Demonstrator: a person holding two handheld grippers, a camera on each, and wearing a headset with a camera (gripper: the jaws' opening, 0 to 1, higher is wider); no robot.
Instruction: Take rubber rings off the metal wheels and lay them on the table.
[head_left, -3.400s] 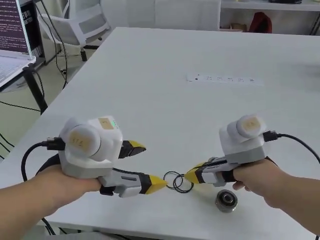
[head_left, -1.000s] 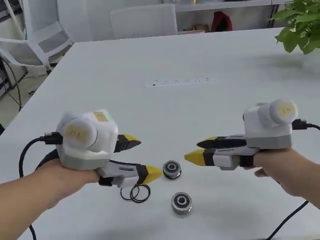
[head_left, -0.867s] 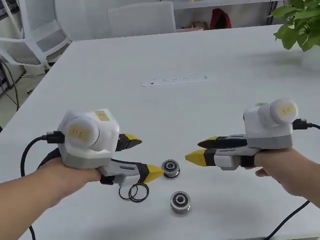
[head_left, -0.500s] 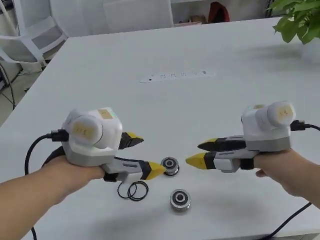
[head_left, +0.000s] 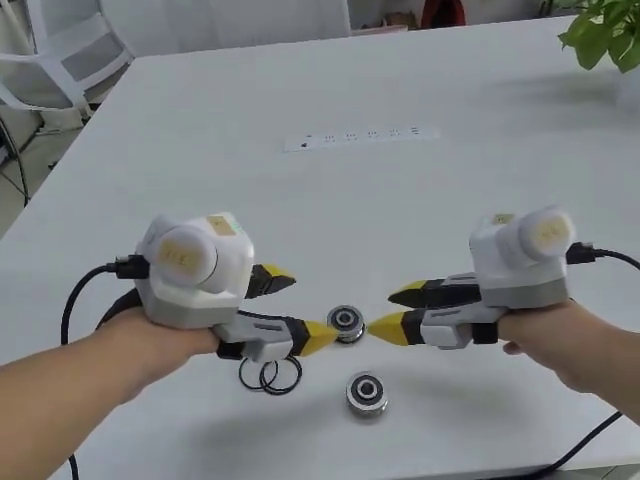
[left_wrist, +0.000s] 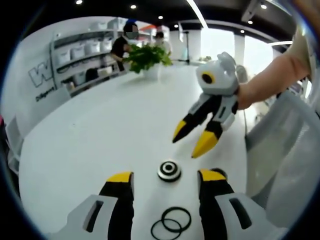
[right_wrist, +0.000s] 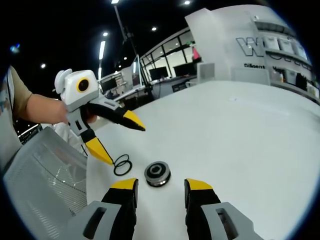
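Both grippers have drawn in on the wheel (head_left: 345, 320): the left gripper (head_left: 305, 308) at its 9 o'clock, the right gripper (head_left: 390, 311) at 3, each with jaws spread wide and empty. Two rings (head_left: 268, 373) lie on the table (head_left: 450, 180) at the wheel's 7 o'clock, a second wheel (head_left: 367, 392) at 5.

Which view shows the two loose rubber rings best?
Left gripper view: the rubber rings lie large, whole and overlapping between its jaws. Head view shows them smaller, just below the left tool. Right gripper view shows them small, left of centre.

Wall lettering (right_wrist: 248, 46) — only "W" legible.
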